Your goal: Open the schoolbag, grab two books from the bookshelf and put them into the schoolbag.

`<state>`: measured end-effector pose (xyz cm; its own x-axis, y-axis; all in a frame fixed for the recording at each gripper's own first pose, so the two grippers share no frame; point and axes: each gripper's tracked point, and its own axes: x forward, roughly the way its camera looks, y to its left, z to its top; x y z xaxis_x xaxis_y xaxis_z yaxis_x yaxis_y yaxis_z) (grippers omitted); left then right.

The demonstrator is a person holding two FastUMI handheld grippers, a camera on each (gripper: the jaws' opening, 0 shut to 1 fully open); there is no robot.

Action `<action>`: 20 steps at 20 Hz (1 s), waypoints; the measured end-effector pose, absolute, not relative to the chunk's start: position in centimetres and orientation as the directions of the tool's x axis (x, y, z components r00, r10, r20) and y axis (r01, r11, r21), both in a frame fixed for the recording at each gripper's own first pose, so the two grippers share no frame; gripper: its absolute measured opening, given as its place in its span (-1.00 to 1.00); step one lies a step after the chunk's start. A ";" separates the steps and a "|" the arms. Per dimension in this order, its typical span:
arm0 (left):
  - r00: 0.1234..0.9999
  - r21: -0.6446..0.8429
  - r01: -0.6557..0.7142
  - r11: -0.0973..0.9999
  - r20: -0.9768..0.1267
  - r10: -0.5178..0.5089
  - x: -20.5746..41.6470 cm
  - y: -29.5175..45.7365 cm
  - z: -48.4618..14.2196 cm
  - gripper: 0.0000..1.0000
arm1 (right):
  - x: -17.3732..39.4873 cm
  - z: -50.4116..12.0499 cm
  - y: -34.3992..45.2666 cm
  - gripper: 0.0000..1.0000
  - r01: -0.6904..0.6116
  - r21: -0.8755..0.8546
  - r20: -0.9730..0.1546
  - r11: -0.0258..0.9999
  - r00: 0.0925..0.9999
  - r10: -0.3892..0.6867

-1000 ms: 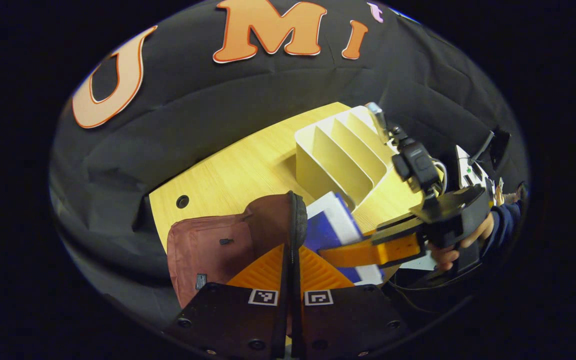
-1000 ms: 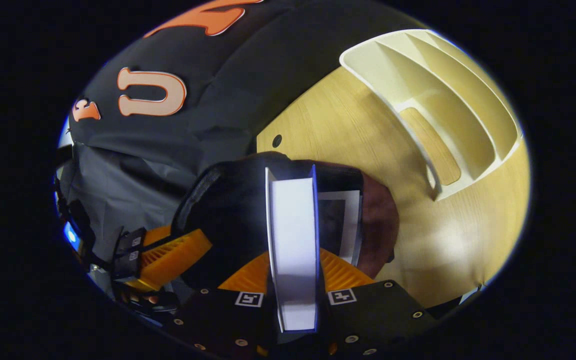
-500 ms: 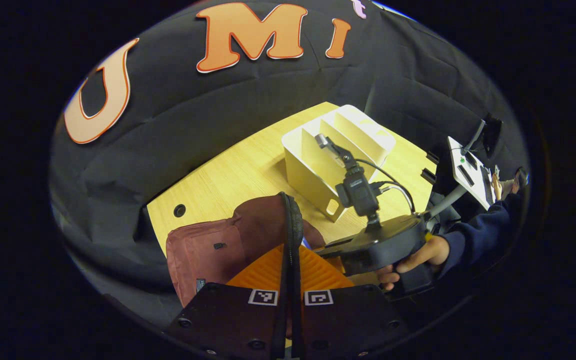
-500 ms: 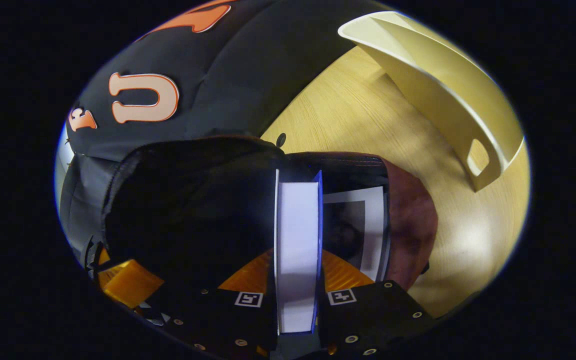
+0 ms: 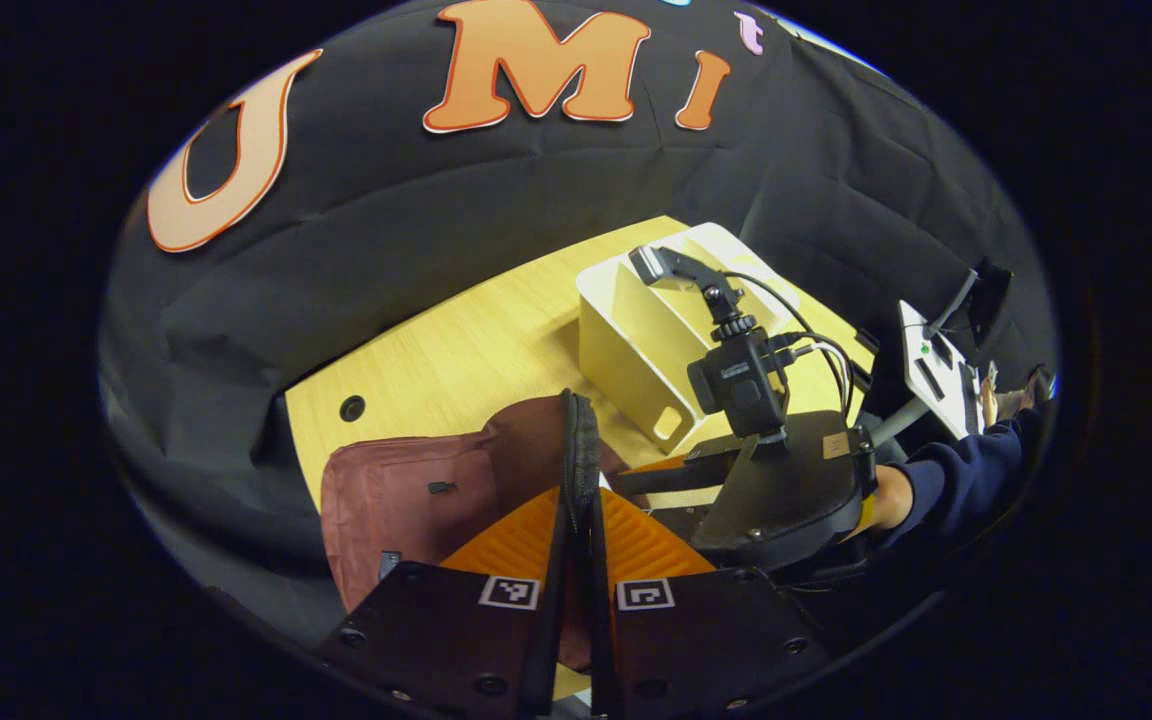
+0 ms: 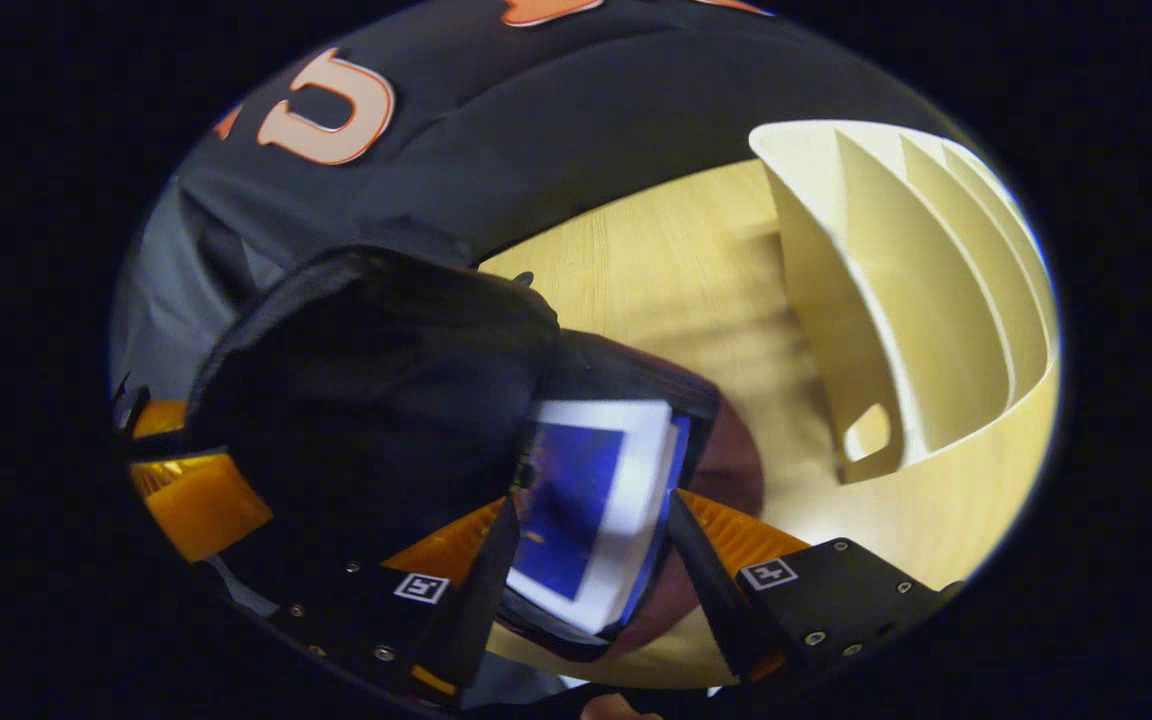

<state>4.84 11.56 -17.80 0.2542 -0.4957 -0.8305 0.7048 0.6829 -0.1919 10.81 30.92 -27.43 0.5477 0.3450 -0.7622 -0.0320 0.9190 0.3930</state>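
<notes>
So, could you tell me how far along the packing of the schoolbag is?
Done: the schoolbag is open, and the bookshelf slots in view hold no books. In hand: the left gripper is shut on the schoolbag's rim, and the right gripper is open over a blue-and-white book lying inside. I can't tell whether a second book lies underneath.
</notes>
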 end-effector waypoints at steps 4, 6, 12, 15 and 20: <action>0.264 -0.215 0.697 0.684 -0.810 -0.524 4.4 10.1 -17.9 -0.36 | 10.0 -26.5 27.3 0.92 -0.037 0.299 -0.764 0.954 0.589 0.262; 0.276 -0.219 0.676 0.704 -0.810 -0.517 3.8 9.5 -18.0 -0.24 | 9.3 -25.1 24.6 0.92 -0.027 0.278 -0.755 0.960 0.612 0.236; 0.340 -0.234 0.573 0.785 -0.804 -0.488 1.8 5.5 -17.7 0.42 | 8.2 -20.1 15.3 0.92 -0.043 0.214 -0.681 0.976 0.709 0.180; 0.401 -0.241 0.502 0.830 -0.786 -0.471 0.7 2.7 -16.8 0.64 | 7.6 -16.8 10.3 0.92 -0.057 0.162 -0.618 0.985 0.772 0.147; 0.548 -0.241 0.382 0.892 -0.718 -0.429 0.1 -3.0 -13.9 0.91 | 6.9 -10.8 3.1 0.91 -0.092 0.081 -0.496 0.992 0.860 0.121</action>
<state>0.13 -2.99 -13.91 0.5483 -0.4287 -0.7180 0.3821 0.8922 -0.2410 6.91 3.09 -10.83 0.8597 0.1206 -0.4964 -0.0924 0.9924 0.0811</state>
